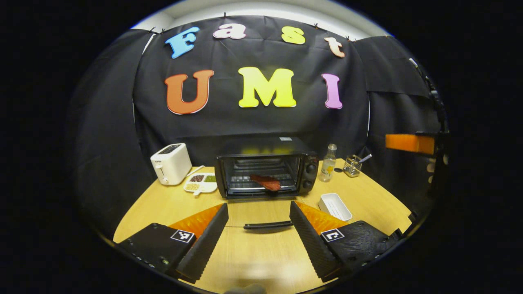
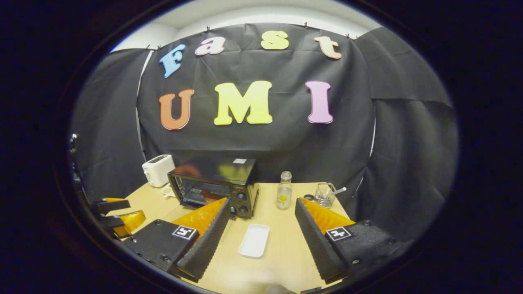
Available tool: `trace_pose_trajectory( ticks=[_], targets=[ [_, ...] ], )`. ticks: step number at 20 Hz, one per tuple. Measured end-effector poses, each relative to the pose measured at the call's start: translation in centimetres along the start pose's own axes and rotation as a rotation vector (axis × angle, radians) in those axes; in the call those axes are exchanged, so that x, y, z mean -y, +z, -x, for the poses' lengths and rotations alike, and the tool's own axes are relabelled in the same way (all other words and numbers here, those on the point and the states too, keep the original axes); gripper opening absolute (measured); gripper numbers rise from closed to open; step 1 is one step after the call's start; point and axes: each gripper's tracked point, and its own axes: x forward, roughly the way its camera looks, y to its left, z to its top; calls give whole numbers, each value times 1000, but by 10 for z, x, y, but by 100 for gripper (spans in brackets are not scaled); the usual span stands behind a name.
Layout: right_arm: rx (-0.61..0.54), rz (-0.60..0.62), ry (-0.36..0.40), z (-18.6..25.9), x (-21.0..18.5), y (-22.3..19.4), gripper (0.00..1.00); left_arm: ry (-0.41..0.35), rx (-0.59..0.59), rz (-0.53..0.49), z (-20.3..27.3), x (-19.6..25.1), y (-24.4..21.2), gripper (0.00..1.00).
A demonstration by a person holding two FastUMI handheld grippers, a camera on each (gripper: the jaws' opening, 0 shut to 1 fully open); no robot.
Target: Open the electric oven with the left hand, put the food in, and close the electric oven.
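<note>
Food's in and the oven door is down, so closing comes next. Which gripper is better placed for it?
Left. Its open gripper faces the door handle head-on between its fingers; the right gripper sits off beside the white tray.

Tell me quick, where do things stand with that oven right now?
Left tool open, holding nothing; right tool open too. Oven door down flat, food on the rack inside. Nothing blocking the door handle.
</note>
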Motion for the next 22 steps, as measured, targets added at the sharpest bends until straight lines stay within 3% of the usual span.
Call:
trace_pose_trajectory(
  ticks=[7,13,22],
  targets=[
    [-35,4,88,43,50,-17,100,96,-112,8,-23,36,-65,96],
    [-68,4,-26,52,83,-13,98,81,-229,10,-63,42,-124,96],
    [-83,-26,-198,63,74,-14,99,23,-285,-7,-121,32,-157,97]
  ],
)
